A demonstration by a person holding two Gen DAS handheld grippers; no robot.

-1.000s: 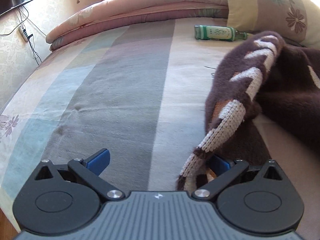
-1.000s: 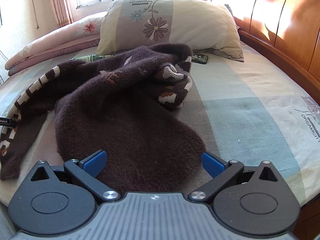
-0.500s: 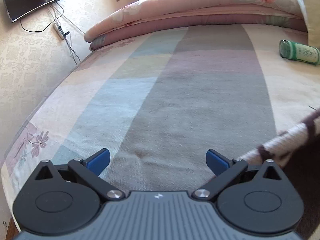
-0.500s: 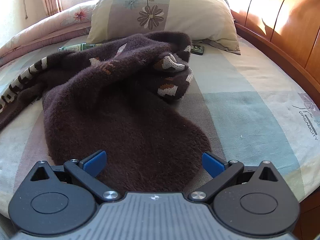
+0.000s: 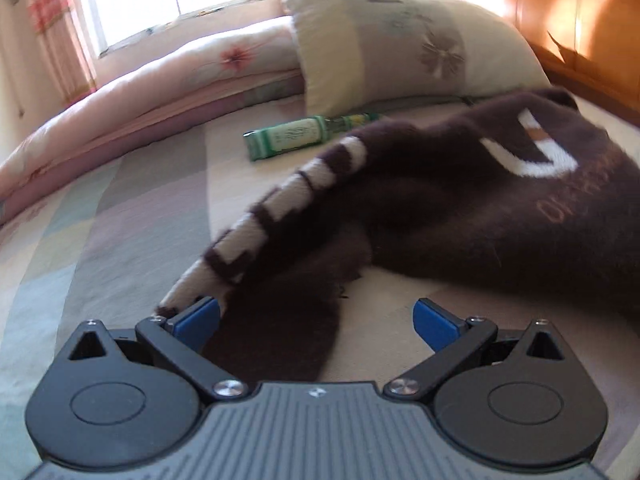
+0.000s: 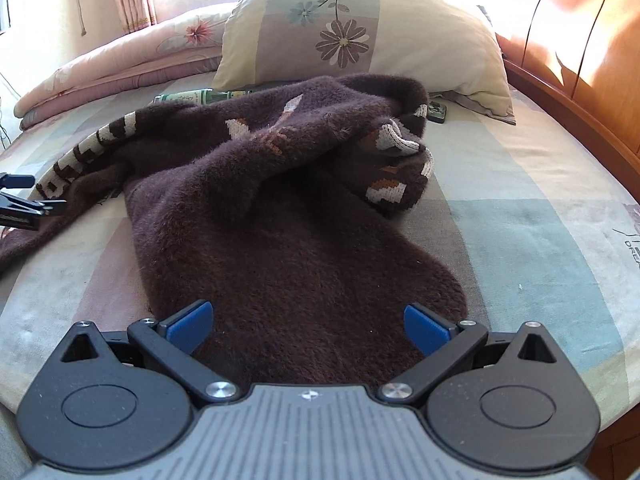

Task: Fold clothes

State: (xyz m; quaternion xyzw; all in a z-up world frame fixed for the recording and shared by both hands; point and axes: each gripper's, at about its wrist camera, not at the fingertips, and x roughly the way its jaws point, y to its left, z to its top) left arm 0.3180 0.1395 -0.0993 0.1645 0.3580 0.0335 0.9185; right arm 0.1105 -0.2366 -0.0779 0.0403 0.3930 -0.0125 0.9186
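Observation:
A fuzzy dark brown sweater (image 6: 288, 216) with cream patterned bands lies crumpled on the bed (image 6: 540, 220). Its sleeve (image 5: 280, 200) with a cream band stretches toward my left gripper (image 5: 316, 320), which is open; the sleeve end lies between its blue fingertips, against the left one. My right gripper (image 6: 306, 326) is open just above the sweater's near hem, which lies between its fingertips. The left gripper also shows at the left edge of the right wrist view (image 6: 24, 204), beside the sleeve.
A flowered pillow (image 6: 360, 36) and a rolled pink quilt (image 6: 120, 60) lie at the head of the bed. A green bottle (image 5: 296, 136) lies beside the sweater. A small dark object (image 6: 436, 112) sits by the pillow. A wooden headboard (image 6: 580, 72) runs along the right.
My left gripper has swung right from the bare bedspread to face the sweater, with the sleeve end now between its fingers. The right gripper has held nearly still over the hem.

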